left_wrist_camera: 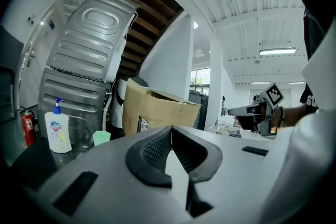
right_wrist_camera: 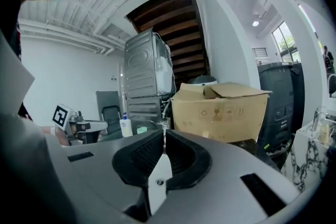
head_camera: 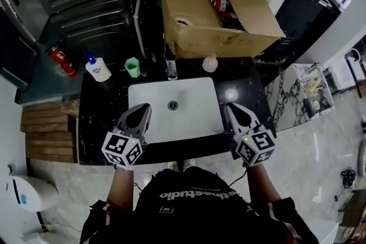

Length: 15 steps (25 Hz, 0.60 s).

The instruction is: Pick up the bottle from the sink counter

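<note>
Left gripper (left_wrist_camera: 171, 128): fingers (left_wrist_camera: 151, 153) pressed together, nothing between. Right gripper (right_wrist_camera: 163, 134): fingers (right_wrist_camera: 140, 157) likewise closed, empty. Both at the near corners of the white sink (head_camera: 189, 123). Bottle (head_camera: 98, 68): white body, blue pump top, printed label. Upright on the dark tabletop (head_camera: 97, 111), ahead-left of the left fingers, beside a green cup (head_camera: 132, 67).

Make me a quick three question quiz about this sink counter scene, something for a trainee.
1. Where does the bottle stand? A) to the left of the sink; B) to its right; C) inside it.
2. Fill in: the jaws of the left tool and the right tool are both ____.
3. True or false: the right tool is holding the bottle.
Key: 1 A; 2 shut; 3 false.
</note>
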Each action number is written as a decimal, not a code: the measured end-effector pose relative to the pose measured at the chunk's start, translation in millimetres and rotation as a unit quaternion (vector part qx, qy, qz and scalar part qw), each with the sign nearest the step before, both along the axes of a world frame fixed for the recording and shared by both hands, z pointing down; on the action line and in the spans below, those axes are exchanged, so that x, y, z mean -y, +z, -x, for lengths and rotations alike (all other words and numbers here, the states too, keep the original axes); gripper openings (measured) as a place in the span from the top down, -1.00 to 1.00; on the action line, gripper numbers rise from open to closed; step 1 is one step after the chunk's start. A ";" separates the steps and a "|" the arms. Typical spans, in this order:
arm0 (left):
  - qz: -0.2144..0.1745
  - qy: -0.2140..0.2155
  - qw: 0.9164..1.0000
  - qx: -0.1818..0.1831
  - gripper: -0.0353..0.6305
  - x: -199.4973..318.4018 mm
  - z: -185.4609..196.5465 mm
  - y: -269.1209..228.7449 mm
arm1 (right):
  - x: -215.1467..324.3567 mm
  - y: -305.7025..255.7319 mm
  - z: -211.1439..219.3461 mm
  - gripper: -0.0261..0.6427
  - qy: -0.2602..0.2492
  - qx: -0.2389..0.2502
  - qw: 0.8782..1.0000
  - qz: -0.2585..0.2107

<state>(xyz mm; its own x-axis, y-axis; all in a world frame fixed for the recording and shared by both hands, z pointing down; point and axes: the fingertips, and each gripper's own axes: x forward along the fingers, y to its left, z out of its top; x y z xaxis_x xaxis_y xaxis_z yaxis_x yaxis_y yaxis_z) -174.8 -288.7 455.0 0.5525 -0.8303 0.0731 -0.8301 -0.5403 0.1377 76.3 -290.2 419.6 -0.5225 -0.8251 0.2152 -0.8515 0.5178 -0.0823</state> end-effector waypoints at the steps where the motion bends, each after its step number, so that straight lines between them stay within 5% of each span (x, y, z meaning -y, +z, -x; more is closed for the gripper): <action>1: 0.003 -0.001 1.000 0.000 0.85 9.0 -1.6 1.7 | 15.3 3.8 -3.2 0.79 0.007 0.002 1.000 0.003; 4: 0.009 -0.001 1.000 -0.002 0.85 33.4 -10.7 4.9 | 63.3 22.8 -10.9 0.77 0.023 -0.004 1.000 0.015; 7: 0.016 0.002 1.000 0.005 0.85 54.7 -19.8 11.5 | 110.6 49.5 -11.4 0.43 0.024 -0.019 0.999 0.032; 15: 0.046 -0.011 0.998 0.031 0.85 103.7 -30.7 41.8 | 239.8 131.2 -23.3 0.39 0.053 -0.071 0.994 0.067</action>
